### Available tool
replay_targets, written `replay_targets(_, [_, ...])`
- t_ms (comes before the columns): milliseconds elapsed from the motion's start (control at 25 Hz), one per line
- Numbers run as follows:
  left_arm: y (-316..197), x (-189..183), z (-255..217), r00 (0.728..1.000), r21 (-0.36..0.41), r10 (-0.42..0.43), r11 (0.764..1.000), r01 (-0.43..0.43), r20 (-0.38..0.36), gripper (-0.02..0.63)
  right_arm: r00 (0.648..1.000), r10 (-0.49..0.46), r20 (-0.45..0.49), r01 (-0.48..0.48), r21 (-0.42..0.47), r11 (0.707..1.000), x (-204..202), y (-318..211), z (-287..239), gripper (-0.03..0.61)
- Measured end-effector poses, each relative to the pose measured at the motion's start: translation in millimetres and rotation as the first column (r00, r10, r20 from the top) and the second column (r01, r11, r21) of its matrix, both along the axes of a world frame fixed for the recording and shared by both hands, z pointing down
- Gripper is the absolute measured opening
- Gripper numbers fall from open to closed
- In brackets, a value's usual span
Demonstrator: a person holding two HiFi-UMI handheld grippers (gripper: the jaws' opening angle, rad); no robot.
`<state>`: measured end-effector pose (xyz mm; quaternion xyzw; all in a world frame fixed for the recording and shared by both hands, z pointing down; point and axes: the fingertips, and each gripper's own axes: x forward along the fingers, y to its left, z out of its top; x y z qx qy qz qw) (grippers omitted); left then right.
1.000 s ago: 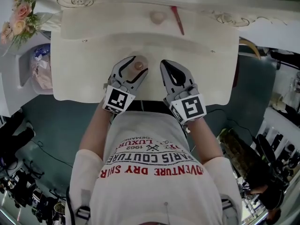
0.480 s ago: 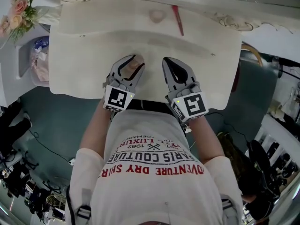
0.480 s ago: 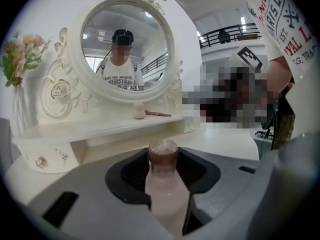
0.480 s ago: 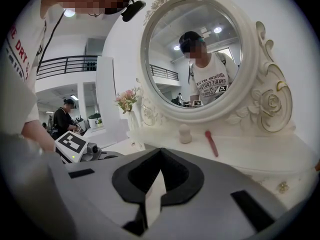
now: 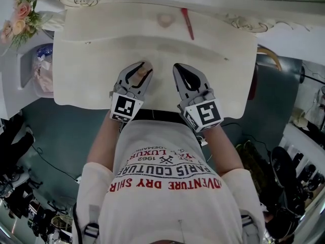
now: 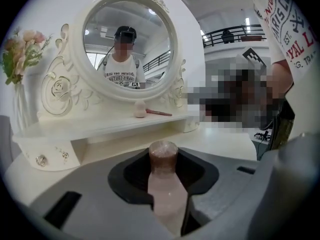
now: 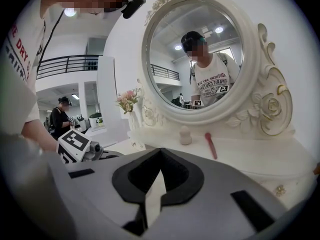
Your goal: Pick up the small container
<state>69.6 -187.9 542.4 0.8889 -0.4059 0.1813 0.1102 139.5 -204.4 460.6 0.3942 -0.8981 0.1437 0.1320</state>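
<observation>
The small container (image 5: 144, 71) is a pale pink bottle with a brownish glitter cap (image 6: 163, 155), standing upright on the white dressing table (image 5: 91, 80) near its front edge. My left gripper (image 5: 144, 67) has its jaws round the bottle's body and they are closing; in the left gripper view both pads lie against its sides, and the cap stands between the fingertips. My right gripper (image 5: 179, 68) rests to the right of it, shut, with nothing between its jaws (image 7: 160, 151).
An oval mirror (image 6: 127, 44) stands at the back of the table. On the raised shelf below it lie a pink sponge (image 5: 164, 20) and a red stick (image 5: 188, 23). A vase of flowers (image 5: 20, 17) is at the far left.
The left gripper's jaws have narrowed round the bottle, from wide apart to against its sides. Both grippers stay in nearly the same place.
</observation>
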Motion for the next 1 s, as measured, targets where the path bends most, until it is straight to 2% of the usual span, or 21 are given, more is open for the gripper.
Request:
replay_targets(200, [1, -1, -11, 1.000, -0.002, 0.026, 1.000, -0.026, 0.006, 0.138, 1.000, 0.003, 0.000, -0.003, 0.028, 1.000, -3, 0, -11, -0.002])
replay_targets(480, [-4, -6, -57, 0.999, 0.055, 0.052, 0.997, -0.052, 0.004, 0.138, 1.000, 0.015, 0.001, -0.015, 0.069, 0.998, -6, 3, -35, -0.002])
replay_targets(1000, [-18, -21, -162, 0.999, 0.223, 0.054, 0.973, -0.054, 0.006, 0.138, 0.998, 0.065, 0.024, -0.068, 0.183, 0.981, 0, -1, -86, -0.002])
